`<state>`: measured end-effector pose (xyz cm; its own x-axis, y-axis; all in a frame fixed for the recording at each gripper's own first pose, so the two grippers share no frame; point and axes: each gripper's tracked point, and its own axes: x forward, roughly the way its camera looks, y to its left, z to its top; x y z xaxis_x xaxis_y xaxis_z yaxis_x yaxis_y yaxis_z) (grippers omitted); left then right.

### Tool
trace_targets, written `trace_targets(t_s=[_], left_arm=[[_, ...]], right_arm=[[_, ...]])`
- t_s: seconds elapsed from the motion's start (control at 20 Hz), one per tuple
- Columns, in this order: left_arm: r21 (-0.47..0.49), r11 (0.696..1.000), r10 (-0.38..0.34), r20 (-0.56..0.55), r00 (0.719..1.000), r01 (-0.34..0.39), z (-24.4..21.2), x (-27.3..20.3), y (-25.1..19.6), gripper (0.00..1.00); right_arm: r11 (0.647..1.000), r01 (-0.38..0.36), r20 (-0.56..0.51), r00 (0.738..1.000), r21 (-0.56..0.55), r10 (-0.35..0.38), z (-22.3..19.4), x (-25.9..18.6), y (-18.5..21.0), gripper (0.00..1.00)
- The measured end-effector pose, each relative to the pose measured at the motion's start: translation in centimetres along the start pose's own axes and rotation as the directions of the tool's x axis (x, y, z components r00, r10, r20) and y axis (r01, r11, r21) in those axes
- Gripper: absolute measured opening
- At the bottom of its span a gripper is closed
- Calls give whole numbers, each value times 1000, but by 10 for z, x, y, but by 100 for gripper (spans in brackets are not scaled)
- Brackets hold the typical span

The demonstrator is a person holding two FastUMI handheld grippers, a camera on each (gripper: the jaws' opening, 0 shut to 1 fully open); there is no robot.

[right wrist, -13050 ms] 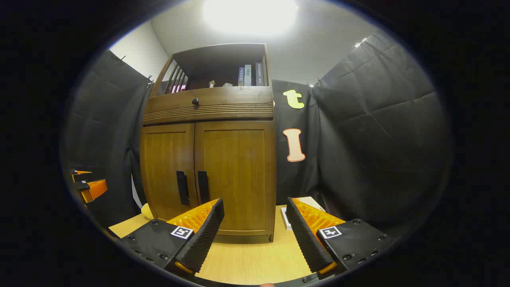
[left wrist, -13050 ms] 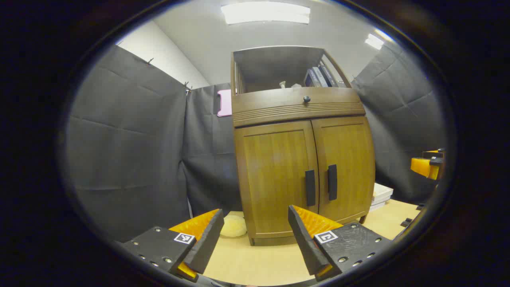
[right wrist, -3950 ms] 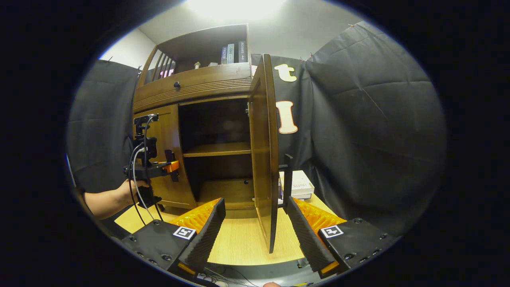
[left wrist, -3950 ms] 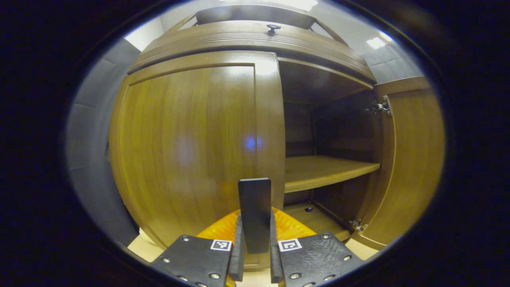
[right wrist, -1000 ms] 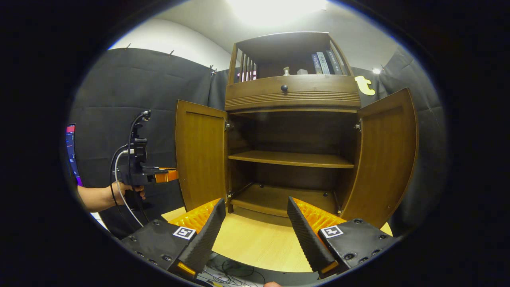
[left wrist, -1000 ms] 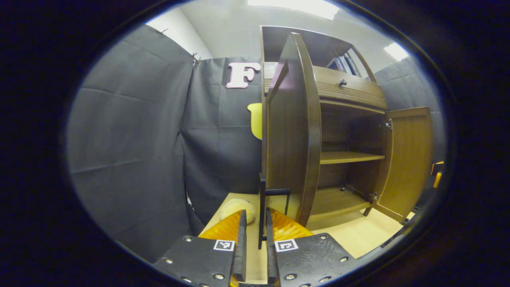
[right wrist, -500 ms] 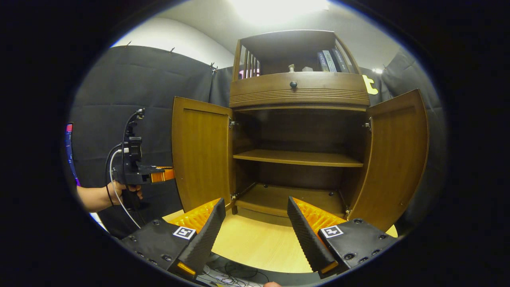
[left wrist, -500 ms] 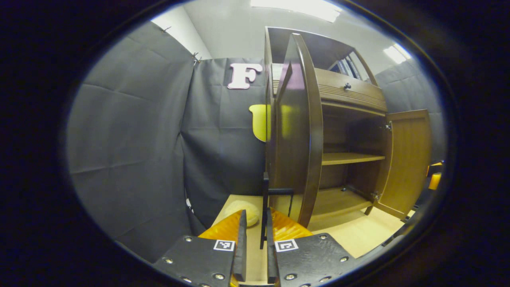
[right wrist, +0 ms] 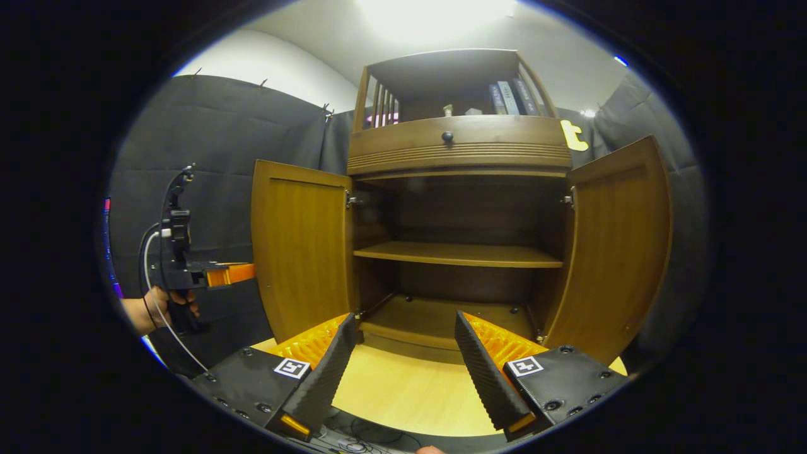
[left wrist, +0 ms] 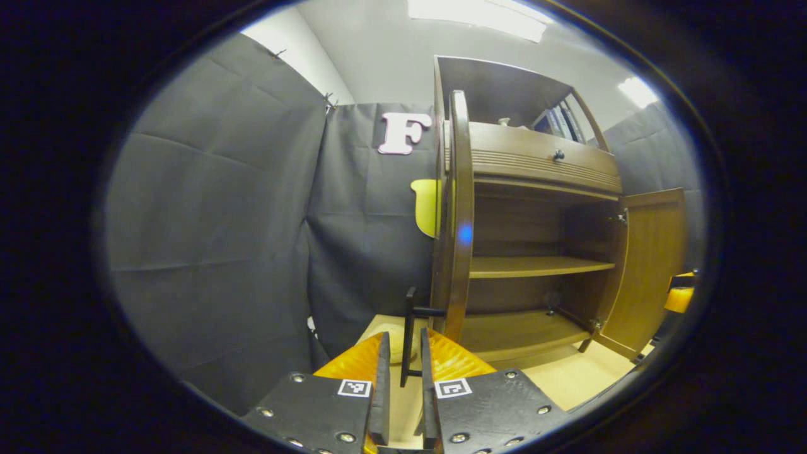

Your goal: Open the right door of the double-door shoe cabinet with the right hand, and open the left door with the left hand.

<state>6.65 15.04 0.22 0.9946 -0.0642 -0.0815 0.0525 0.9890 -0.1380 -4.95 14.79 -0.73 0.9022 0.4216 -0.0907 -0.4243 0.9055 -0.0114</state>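
The wooden shoe cabinet point(right wrist: 457, 148) stands with both doors swung out. Its left door point(right wrist: 299, 246) and right door point(right wrist: 618, 239) flank a bare inner shelf point(right wrist: 460, 254). In the left gripper view the left door point(left wrist: 459, 208) shows edge-on, and its dark bar handle point(left wrist: 408, 315) runs between the close-set fingers of my left gripper point(left wrist: 403, 337). In the right gripper view, that left gripper point(right wrist: 246, 272) sits at the door's outer edge, held by a hand point(right wrist: 154, 309). My right gripper point(right wrist: 404, 317) is open over the table, in front of the cabinet and holding nothing.
The light wooden table point(right wrist: 403, 391) carries the cabinet. Books point(right wrist: 504, 98) stand in the open top shelf above a drawer with a dark knob point(right wrist: 447, 135). Black cloth walls close in on both sides. Cables point(right wrist: 359, 441) lie at the table's near edge.
The left door has swung further out and now shows edge-on in the left gripper view. The left gripper moved left with its handle. The right gripper stayed open and barely shifted.
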Motion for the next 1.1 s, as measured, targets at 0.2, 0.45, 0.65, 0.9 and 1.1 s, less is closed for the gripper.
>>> trace_targets(t_s=[0.2,0.45,0.65,0.9,1.1], left_arm=[[6,999,42,30,999,-42,11,-7,-3,22],[1,1000,13,45,999,-13,20,-10,-30,22],[34,998,-48,44,998,46,19,-8,-60,22],[58,994,-93,39,995,90,14,-11,-83,22],[81,993,-84,34,996,81,7,-12,-100,32]], right_arm=[[999,40,18,999,14,-40,5,-7,-39,98],[996,88,30,996,32,-89,7,-17,-81,98],[986,165,28,986,29,-166,5,-24,-118,100],[973,229,21,973,41,-230,0,-30,-150,100],[968,243,14,970,56,-245,-4,-30,-159,98]])
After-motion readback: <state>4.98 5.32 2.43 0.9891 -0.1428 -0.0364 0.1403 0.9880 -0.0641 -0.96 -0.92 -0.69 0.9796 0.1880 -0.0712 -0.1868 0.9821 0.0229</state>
